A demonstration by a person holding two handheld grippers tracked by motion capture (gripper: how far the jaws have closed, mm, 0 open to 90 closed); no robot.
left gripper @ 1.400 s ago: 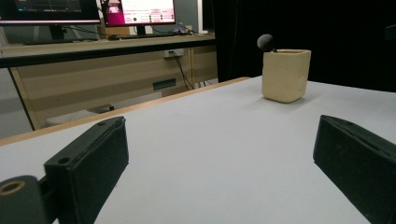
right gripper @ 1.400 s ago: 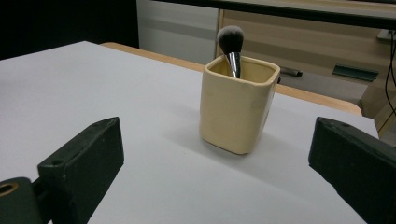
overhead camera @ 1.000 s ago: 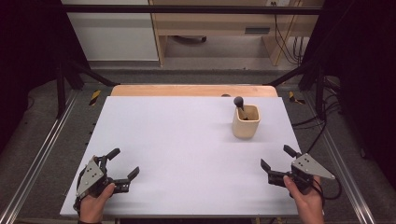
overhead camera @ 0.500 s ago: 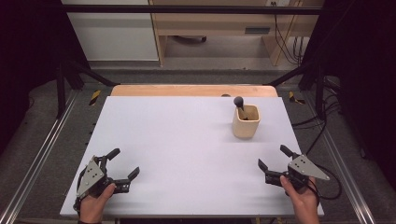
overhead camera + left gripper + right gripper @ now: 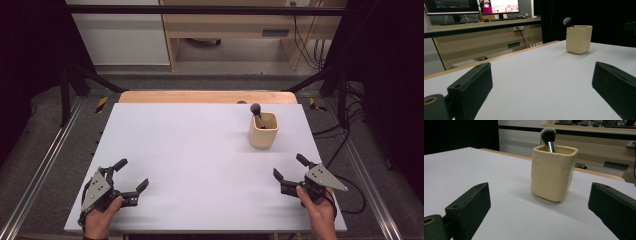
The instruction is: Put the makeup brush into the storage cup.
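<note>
A cream square cup (image 5: 263,130) stands upright on the white table (image 5: 200,150) at the far right. A make-up brush (image 5: 256,111) stands in it, dark bristles up. In the right gripper view the cup (image 5: 553,173) is close ahead between the jaws' lines, the brush (image 5: 548,137) leaning left. In the left gripper view the cup (image 5: 579,38) is far off at the upper right. My left gripper (image 5: 131,176) rests open near the front left edge, with nothing in it. My right gripper (image 5: 290,167) is open near the front right edge, pointed toward the cup.
A wooden strip (image 5: 207,97) borders the table's far edge. Metal rails (image 5: 45,165) run along both sides. A wooden desk (image 5: 481,37) with monitors (image 5: 499,6) stands beyond the table. Cables (image 5: 345,135) hang at the right.
My right gripper has shifted slightly left and inward, turning a little toward the cup. The left gripper has not moved.
</note>
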